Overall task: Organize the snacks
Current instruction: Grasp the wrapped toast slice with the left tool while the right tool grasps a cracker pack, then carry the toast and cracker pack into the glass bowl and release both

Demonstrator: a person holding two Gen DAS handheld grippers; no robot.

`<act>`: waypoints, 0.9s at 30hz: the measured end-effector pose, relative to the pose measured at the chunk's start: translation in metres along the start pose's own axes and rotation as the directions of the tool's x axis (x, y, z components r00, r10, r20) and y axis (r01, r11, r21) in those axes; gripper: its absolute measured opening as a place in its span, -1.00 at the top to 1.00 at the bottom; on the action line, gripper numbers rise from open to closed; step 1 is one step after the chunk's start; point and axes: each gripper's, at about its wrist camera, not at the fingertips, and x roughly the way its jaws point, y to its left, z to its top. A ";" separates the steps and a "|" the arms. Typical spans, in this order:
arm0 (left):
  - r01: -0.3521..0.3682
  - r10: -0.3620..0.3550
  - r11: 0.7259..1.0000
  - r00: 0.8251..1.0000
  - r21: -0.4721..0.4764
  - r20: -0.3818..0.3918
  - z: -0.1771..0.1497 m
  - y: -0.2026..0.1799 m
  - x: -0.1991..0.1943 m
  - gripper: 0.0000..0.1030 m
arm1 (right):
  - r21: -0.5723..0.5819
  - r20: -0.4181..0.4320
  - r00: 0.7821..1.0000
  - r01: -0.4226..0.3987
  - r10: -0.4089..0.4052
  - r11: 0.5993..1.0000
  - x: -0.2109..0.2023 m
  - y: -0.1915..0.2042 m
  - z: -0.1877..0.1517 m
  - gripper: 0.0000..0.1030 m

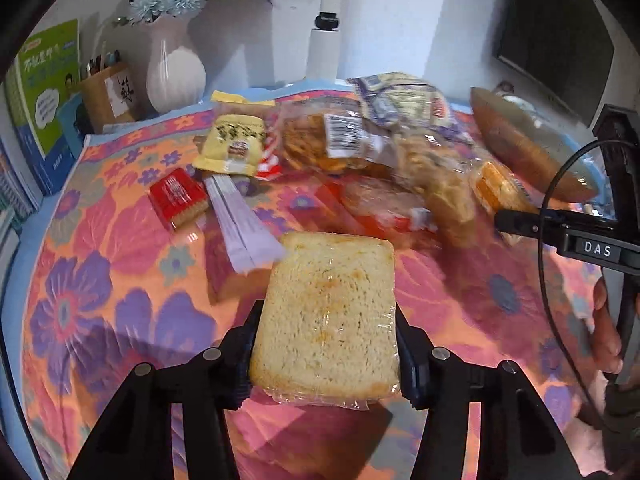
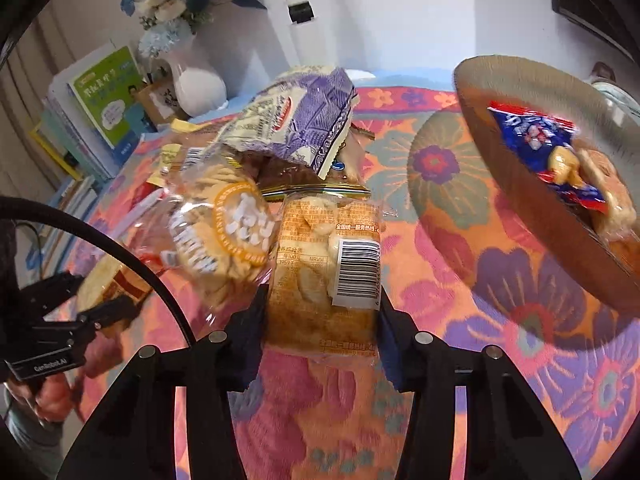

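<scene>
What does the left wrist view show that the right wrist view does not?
Only left: the left gripper shut on a wrapped bread slice, and a red packet. Only right: the right gripper shut on an orange bag, and a blue pack in the wooden bowl. Both: the vase, the green book, the floral cloth.

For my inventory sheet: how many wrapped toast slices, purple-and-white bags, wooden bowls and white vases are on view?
Wrapped toast slice: 1
Purple-and-white bag: 1
Wooden bowl: 1
White vase: 1
Total: 4
</scene>
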 end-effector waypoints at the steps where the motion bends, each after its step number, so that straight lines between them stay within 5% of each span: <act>1: 0.015 -0.015 1.000 1.000 0.000 0.007 -0.003 -0.005 -0.004 -0.06 | 0.001 0.012 1.000 0.006 -0.006 1.000 -0.006 0.001 -0.002 0.10; 7: 0.069 -0.072 0.997 0.995 0.030 0.075 0.004 -0.035 -0.033 -0.06 | 0.005 0.087 0.996 0.017 -0.017 1.000 -0.053 -0.002 -0.007 0.10; 15: 0.139 -0.159 0.982 0.972 0.127 0.171 0.069 -0.089 -0.054 -0.06 | 0.042 0.259 0.958 0.117 -0.124 0.992 -0.133 -0.029 0.007 0.10; 23: 0.231 -0.268 0.951 0.946 0.205 0.180 0.160 -0.161 -0.021 -0.06 | 0.159 0.323 0.906 0.233 -0.273 0.959 -0.163 -0.091 0.030 0.10; 27: 0.258 -0.296 0.937 0.944 0.237 0.144 0.190 -0.196 0.006 -0.06 | 0.238 0.309 0.898 0.247 -0.314 0.939 -0.164 -0.129 0.039 0.10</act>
